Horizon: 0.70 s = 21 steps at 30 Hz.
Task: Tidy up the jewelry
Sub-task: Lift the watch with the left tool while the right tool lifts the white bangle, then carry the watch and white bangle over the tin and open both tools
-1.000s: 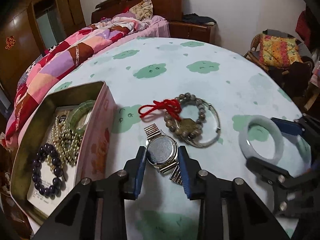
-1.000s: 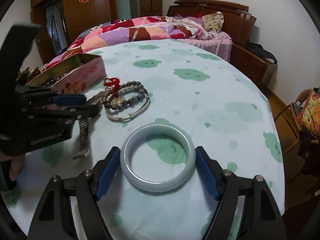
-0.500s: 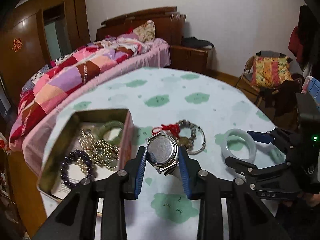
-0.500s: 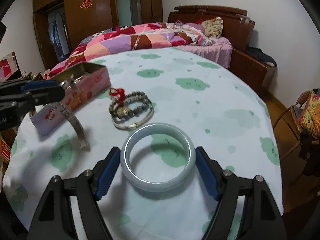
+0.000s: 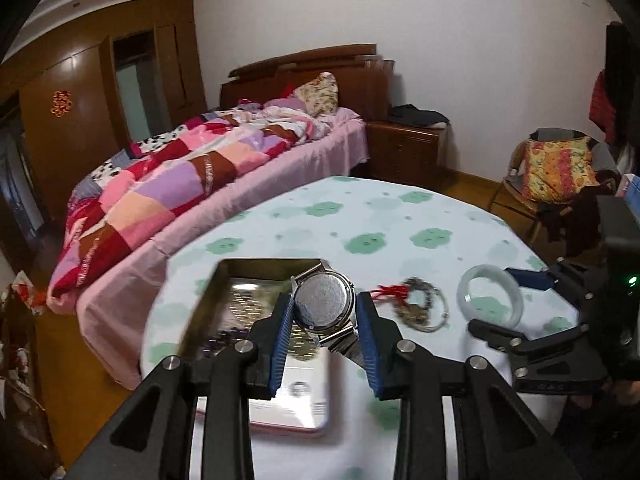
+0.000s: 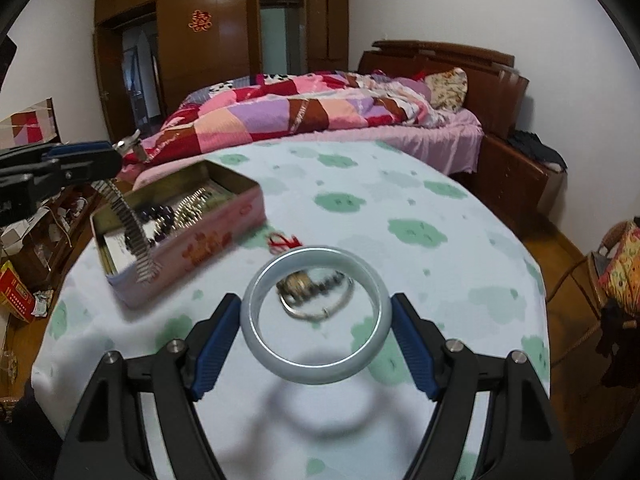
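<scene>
Left wrist view: the left gripper [image 5: 324,312] has its blue pads closed part-way on the case of one wristwatch [image 5: 324,307], dial facing the lens, metal band trailing below; it hangs over the open tin [image 5: 208,300], which looks like the place it is meant to go; the tin's contents are too blurred here to count. On the tablecloth [image 5: 360,216] beside the tin lies one tangled cluster [image 5: 416,308], red cord, beads and a silver bangle together.

Right wrist view: the right gripper [image 6: 316,324], spread wide, clamps one pale jade bangle [image 6: 316,312] across its outer edge, lifted clear, its shadow on the cloth below; through the ring the cluster shows on the table; inside the tin, dark beads and a pearly string, at least two pieces. So: one watch, one bangle held, one tin.
</scene>
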Tool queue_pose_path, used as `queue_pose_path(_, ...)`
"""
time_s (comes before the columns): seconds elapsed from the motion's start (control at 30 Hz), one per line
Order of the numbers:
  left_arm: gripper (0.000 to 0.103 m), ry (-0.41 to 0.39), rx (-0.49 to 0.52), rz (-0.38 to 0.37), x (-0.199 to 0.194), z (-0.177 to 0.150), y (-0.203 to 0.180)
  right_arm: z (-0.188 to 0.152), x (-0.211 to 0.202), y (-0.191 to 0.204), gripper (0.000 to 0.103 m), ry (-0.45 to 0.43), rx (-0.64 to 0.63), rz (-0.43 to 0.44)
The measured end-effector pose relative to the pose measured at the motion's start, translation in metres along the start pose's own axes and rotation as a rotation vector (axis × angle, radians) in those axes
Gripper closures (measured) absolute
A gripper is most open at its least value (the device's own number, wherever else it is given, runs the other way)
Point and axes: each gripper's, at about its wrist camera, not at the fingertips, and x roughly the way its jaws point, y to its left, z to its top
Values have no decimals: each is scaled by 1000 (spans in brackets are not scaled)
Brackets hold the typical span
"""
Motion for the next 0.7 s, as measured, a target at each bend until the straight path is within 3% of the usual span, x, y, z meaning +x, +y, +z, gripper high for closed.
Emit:
queue_pose_path(0.33, 70, 4, -68, 80, 5, -1, 49, 40, 7, 26, 25, -58, -80, 32)
queue_pose_path(0.7, 70, 41, -108, 100, 25, -7, 75, 68, 30, 68, 25, -58, -169, 90)
